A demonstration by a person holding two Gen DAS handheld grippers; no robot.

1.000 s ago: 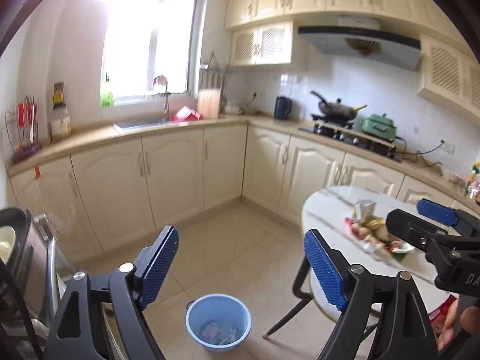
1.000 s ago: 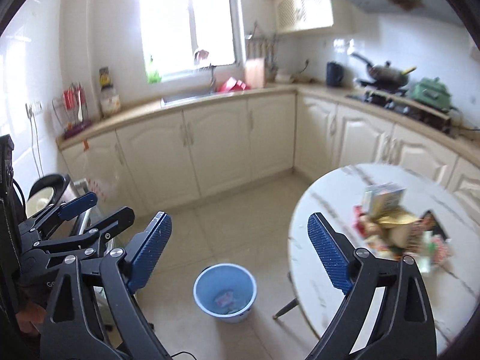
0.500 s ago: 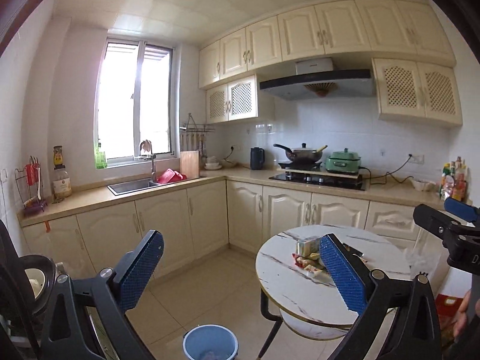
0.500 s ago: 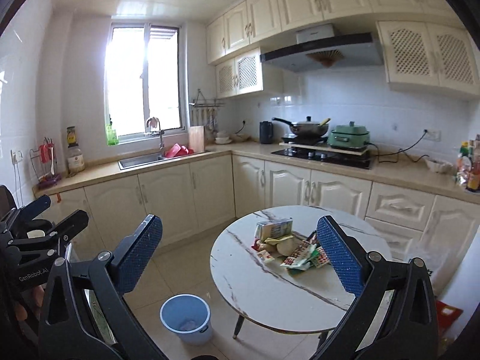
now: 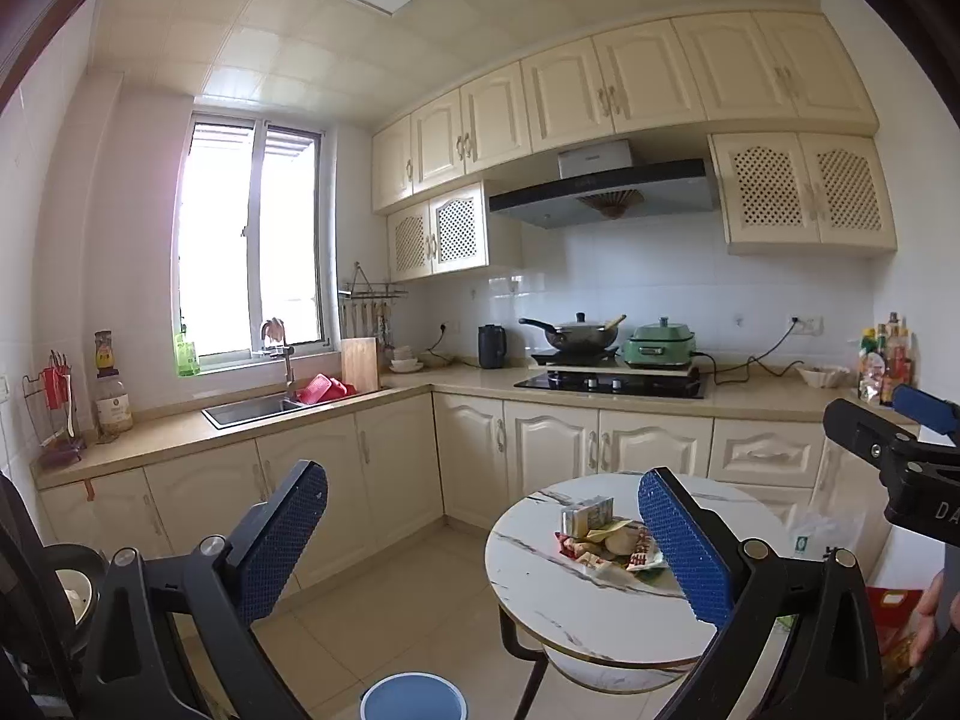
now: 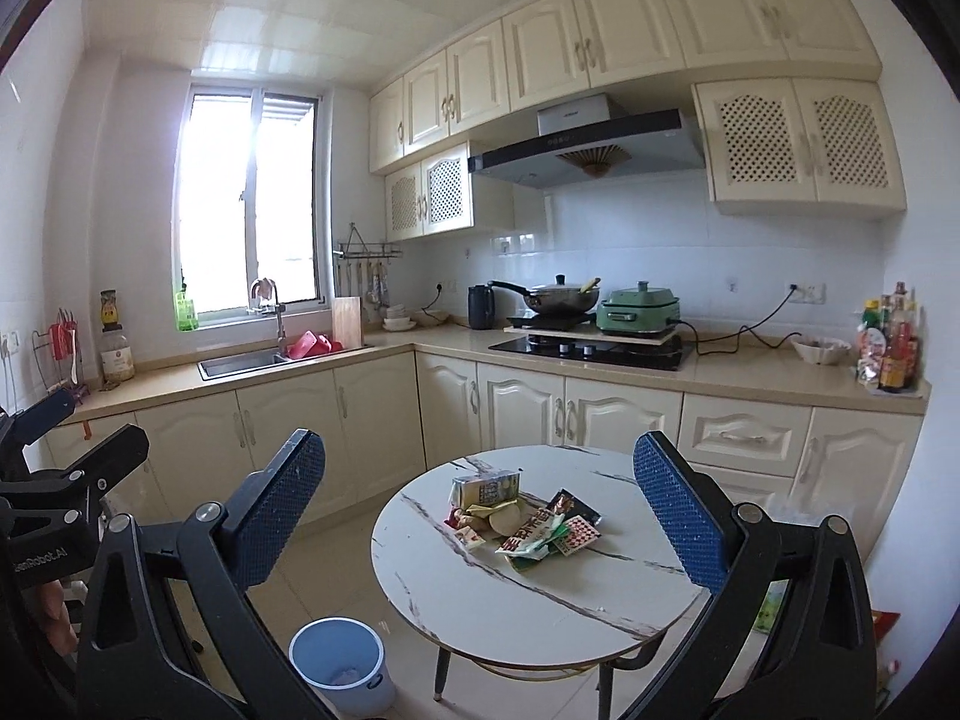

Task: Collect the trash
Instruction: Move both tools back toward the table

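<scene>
A pile of trash (image 6: pixel 519 519), wrappers and a small drink carton, lies on the round white marble table (image 6: pixel 480 600); it also shows in the left wrist view (image 5: pixel 606 540). A blue bin (image 6: pixel 339 666) stands on the floor left of the table, with a little trash inside; its rim shows in the left wrist view (image 5: pixel 414 697). My left gripper (image 5: pixel 483 534) is open and empty, held high and back from the table. My right gripper (image 6: pixel 480 510) is open and empty, also back from the table. Each gripper shows at the edge of the other's view.
Cream cabinets (image 6: pixel 384 420) and a beige counter run along the left and back walls, with a sink (image 6: pixel 240 363), a stove with a wok (image 6: pixel 564 297) and a green cooker (image 6: pixel 639 312). Bottles (image 6: pixel 894 348) stand at the counter's right end. Bags (image 5: pixel 804 540) lie behind the table.
Both grippers have tilted up and drawn back from looking down at the bin and floor. The whole kitchen and table now show. Both stayed open and empty.
</scene>
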